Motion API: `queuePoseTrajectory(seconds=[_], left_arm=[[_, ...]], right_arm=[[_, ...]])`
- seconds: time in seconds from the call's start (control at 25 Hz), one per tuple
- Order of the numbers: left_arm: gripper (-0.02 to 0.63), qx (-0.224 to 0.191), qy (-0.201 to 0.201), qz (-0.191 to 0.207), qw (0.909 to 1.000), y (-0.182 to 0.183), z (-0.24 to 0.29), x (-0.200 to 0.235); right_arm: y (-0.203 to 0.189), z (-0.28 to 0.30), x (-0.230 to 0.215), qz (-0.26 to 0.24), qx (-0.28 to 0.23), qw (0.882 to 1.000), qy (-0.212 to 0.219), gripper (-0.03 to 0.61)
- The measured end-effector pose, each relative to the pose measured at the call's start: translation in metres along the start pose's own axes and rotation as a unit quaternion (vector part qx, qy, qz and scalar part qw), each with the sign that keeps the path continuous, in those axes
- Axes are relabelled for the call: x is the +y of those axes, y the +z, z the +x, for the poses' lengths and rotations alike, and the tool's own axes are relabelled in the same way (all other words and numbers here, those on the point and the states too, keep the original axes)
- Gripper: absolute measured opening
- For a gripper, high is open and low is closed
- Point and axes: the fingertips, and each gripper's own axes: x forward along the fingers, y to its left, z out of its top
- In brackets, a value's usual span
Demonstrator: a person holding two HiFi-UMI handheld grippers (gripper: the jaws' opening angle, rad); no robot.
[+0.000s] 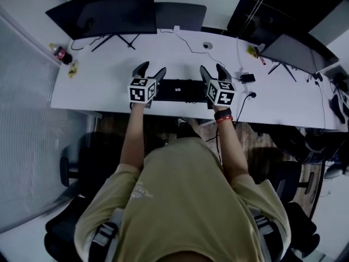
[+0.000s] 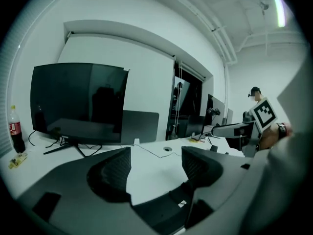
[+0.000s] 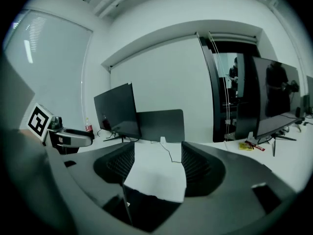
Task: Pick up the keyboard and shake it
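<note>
A black keyboard (image 1: pixel 177 90) lies flat near the front edge of the white desk (image 1: pixel 103 86). My left gripper (image 1: pixel 152 67) stands over its left end and my right gripper (image 1: pixel 211 67) over its right end, fingers pointing away from me. In the left gripper view the jaws (image 2: pixel 155 153) stand apart with bare desk between the pads, and the dark keyboard end (image 2: pixel 164 207) shows low between them. The right gripper view shows the same: jaws (image 3: pixel 157 148) apart, keyboard end (image 3: pixel 146 209) below. Neither pair of pads presses on anything.
A large dark monitor (image 1: pixel 109 10) stands at the back left beside a grey screen (image 1: pixel 181 15), with another monitor (image 1: pixel 297 53) at the right. A cola bottle (image 1: pixel 60 53) sits at the far left corner. A thin cable (image 1: pixel 188 42) and a small black box (image 1: pixel 247 77) lie on the desk.
</note>
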Motion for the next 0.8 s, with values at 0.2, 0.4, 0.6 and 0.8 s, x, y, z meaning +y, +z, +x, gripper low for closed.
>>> queuePoseTrajectory(seconds=[0.2,0.4,0.6,0.8], left_arm=[[0.273,-0.034,0.003,0.015,0.9993,0.038,0.002,-0.014],[0.179,-0.068,0.013,0.027,0.9972,0.069,0.001,-0.025],[0.119,-0.096,0.022,0.039,0.9944,0.092,0.001,-0.032],[0.067,-0.106,0.032,0.037,0.9932,0.101,0.003,-0.031]], right_arm=[[0.042,-0.008,0.005,-0.002,-0.049,0.999,-0.001,0.246],[0.068,-0.013,0.011,-0.008,-0.079,0.997,0.001,0.180],[0.079,-0.014,0.016,-0.002,-0.094,0.996,0.005,0.114],[0.080,-0.008,0.018,-0.002,-0.091,0.996,0.003,0.055]])
